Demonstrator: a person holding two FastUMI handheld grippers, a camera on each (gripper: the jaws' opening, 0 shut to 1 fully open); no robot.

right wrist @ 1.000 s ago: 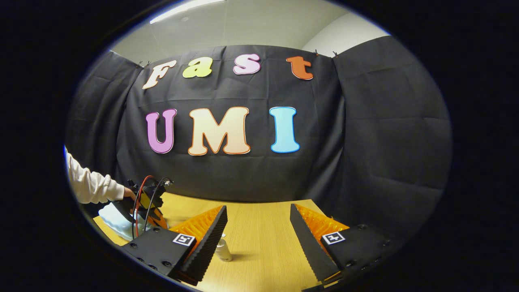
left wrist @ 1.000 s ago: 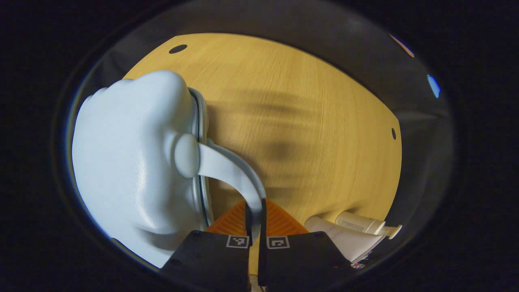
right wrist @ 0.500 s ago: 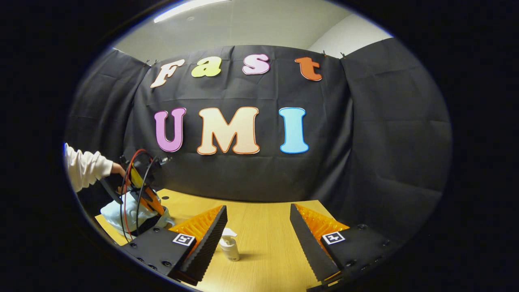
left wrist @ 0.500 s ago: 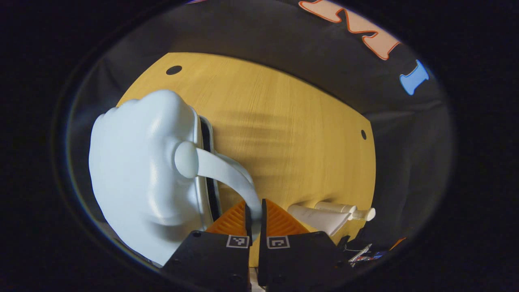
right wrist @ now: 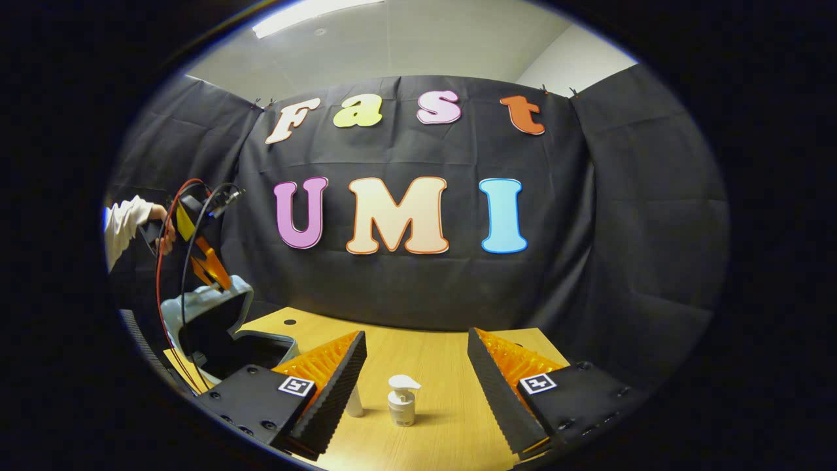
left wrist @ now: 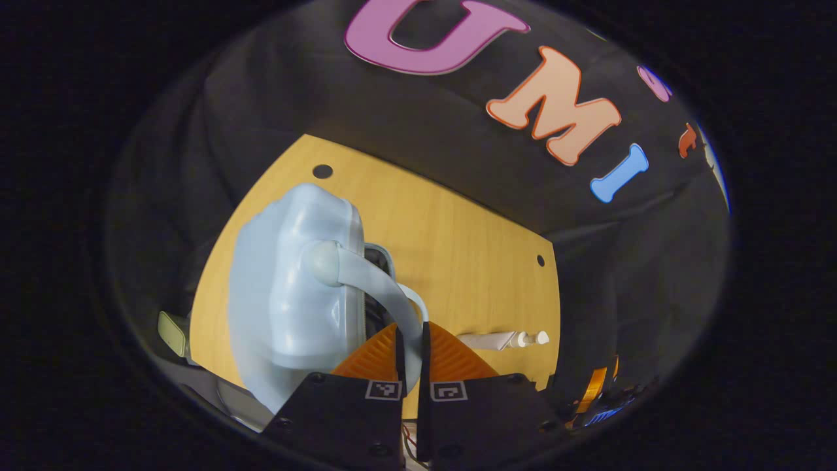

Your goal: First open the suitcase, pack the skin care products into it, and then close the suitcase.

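Note:
My left gripper [left wrist: 410, 340] is shut on the curved handle [left wrist: 373, 281] of the pale blue suitcase [left wrist: 288, 307] and holds its lid raised, with a dark gap along the lid's edge. A white tube [left wrist: 487, 340] and a white pump bottle [left wrist: 533, 338] lie farther right on the table. In the right gripper view the suitcase [right wrist: 216, 327] stands open at the far left, with the left gripper [right wrist: 203, 261] and a person's hand [right wrist: 160, 226] above its upright lid. My right gripper [right wrist: 416, 335] is open above the pump bottle [right wrist: 402, 399], and the tube [right wrist: 354, 402] shows beside one finger.
The wooden table [left wrist: 458, 261] has small dark holes [left wrist: 322, 171] near its far corners and ends at the black cloth wall. Red and black cables [right wrist: 176, 261] hang from the left gripper. A small pale object [left wrist: 171, 332] sits past the table's left edge.
The left gripper has risen with the handle, swinging the suitcase lid up from nearly shut to upright and open. The right gripper stays open and has shifted slightly, so the pump bottle sits between its fingers.

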